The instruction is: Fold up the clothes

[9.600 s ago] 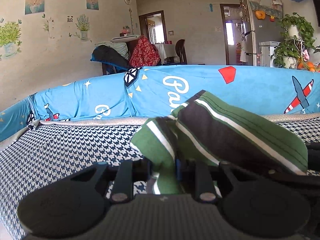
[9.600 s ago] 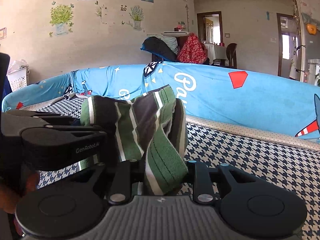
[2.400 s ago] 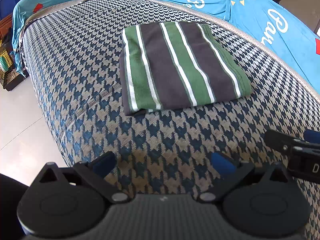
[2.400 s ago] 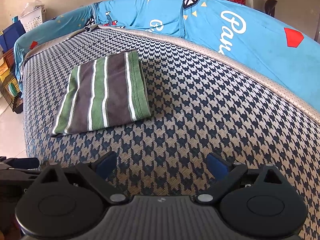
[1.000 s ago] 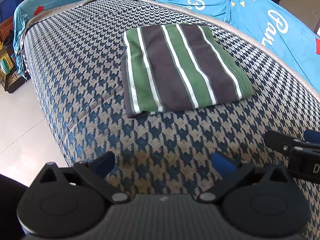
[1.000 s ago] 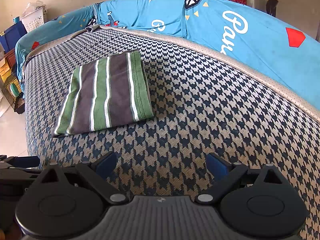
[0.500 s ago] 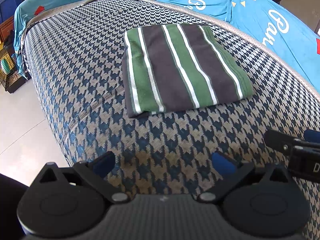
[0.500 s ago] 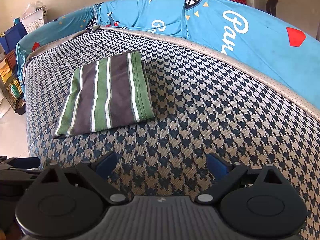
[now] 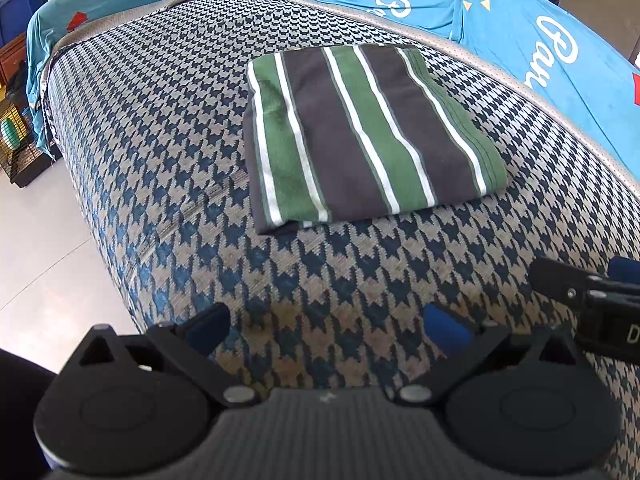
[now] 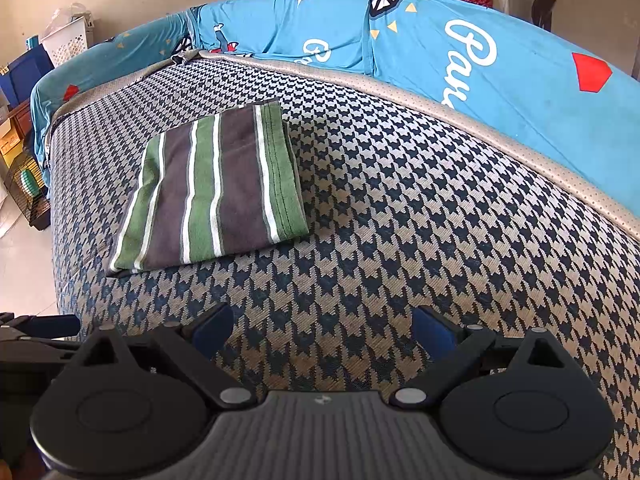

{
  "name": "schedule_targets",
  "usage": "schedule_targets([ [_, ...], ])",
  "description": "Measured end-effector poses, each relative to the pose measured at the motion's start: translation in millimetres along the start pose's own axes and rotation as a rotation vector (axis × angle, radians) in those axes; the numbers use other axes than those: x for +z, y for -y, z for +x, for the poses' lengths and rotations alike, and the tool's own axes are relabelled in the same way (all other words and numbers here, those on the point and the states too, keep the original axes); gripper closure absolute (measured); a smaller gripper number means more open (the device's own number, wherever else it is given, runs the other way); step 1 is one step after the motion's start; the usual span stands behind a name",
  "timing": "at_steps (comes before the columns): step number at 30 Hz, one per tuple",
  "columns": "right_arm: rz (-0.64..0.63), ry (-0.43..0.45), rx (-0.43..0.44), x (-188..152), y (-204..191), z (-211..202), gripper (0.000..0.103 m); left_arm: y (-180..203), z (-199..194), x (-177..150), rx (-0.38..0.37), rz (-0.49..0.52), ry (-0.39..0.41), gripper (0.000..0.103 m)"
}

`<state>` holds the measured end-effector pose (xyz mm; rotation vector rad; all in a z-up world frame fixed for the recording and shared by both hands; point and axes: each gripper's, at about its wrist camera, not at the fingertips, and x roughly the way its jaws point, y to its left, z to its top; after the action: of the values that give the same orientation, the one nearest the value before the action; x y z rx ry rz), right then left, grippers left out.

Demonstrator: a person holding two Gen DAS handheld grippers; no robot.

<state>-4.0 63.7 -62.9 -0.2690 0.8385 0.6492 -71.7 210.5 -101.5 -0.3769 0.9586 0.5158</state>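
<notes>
A: Starting at the fingers (image 9: 208, 326): spread wide on the left gripper (image 9: 326, 326), nothing between them but cover.

B: Same on the right gripper (image 10: 322, 326): jaws fully apart, empty, hovering low over the front edge.

A: Moving outward to the shirt (image 9: 360, 132). Lying flat on the sofa (image 9: 160, 92), folded into a neat striped rectangle, well clear of both grippers.

B: Seen from the right, sitting left of centre (image 10: 212, 188), layered edges stacked along the near side. Looks folded already, going by shape.

A: Probably soft, light, floppy. Likely to sag and spill open if pinched by one corner.

B: Better taken at the thick folded edge, all layers together, one gripper at each end. Fabric not slippery by the look of it, nothing fragile.

A: Checking surroundings now. Blue blanket (image 9: 520, 36) draped along the backrest, behind the shirt, not touching.

B: Cage (image 10: 30, 196) and basket (image 10: 66, 42) off to the far left, down beside the sofa. Well out of reach.

A: Nothing blocking the path. Open cover all the way between fingers and shirt.
</notes>
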Motion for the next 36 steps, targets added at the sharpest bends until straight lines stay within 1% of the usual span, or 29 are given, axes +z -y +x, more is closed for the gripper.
schedule_targets([
  [5, -0.002, -0.001, -0.001, 0.0, -0.9, -0.2, 0.007, 0.4, 1.9, -0.6, -0.004, 0.014, -0.009, 0.000],
  [10, -0.006, -0.002, 0.000, -0.7, -1.6, 0.1, 0.007, 6.5, -0.2, -2.8, -0.008, 0.053, -0.003, 0.000],
  [18, -0.009, 0.003, -0.003, -0.9, -3.0, 0.4, 0.007, 1.3, 3.0, -3.7, -0.013, 0.023, -0.023, 0.000],
  [36, 0.007, 0.013, -0.003, 2.1, 1.0, 2.3, 0.007, 4.9, -0.3, -4.3, -0.009, 0.016, -0.027, 0.000],
])
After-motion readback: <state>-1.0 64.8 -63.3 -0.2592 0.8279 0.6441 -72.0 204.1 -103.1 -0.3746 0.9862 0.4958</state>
